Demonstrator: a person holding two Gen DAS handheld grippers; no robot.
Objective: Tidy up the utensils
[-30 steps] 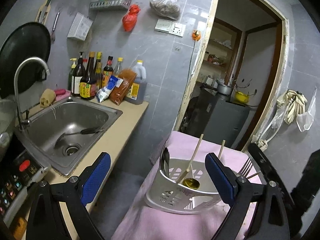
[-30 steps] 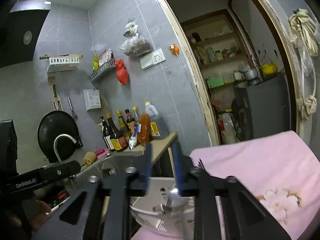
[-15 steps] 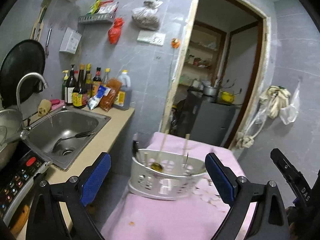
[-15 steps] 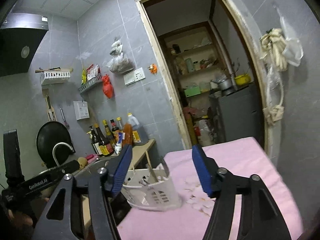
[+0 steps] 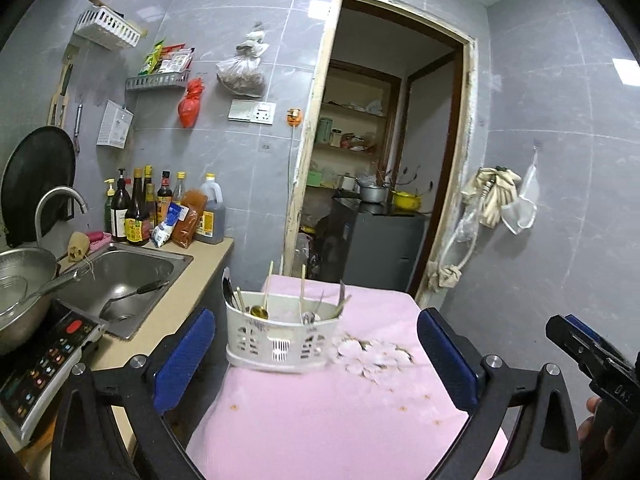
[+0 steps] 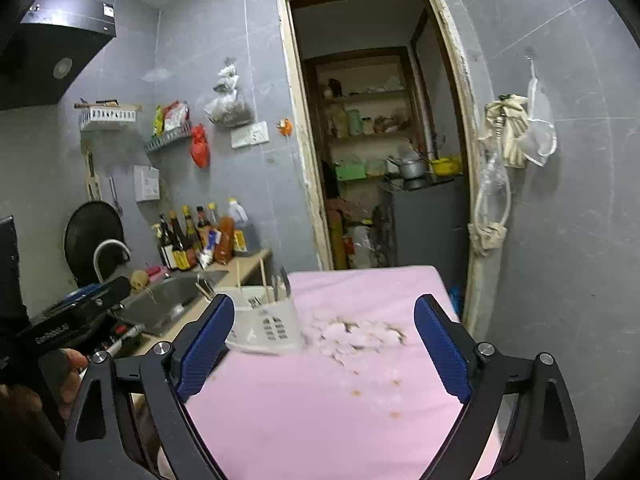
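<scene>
A white slotted basket [image 5: 276,340] stands at the far left of a table under a pink cloth [image 5: 320,412]. Several utensils stand in it: chopsticks, a gold spoon [image 5: 259,312], a fork [image 5: 342,300] and dark-handled pieces. The same basket [image 6: 266,326] shows in the right wrist view, partly behind the left finger. My left gripper [image 5: 316,364] hangs well back from the basket, its jaws still opening, nothing between them. My right gripper [image 6: 324,352] is also back over the cloth, jaws opening and empty.
Left of the table runs a counter with a steel sink [image 5: 120,280] holding a spatula, sauce bottles [image 5: 160,212], an induction cooker [image 5: 36,368] and a steel pot [image 5: 20,288]. A doorway [image 5: 380,180] opens behind the table. The other handheld gripper [image 5: 592,360] sits at the right edge.
Both grippers have pulled back from the basket, which now looks smaller and farther off. The right gripper's jaws, nearly shut over the basket earlier, have spread wide and hold nothing.
</scene>
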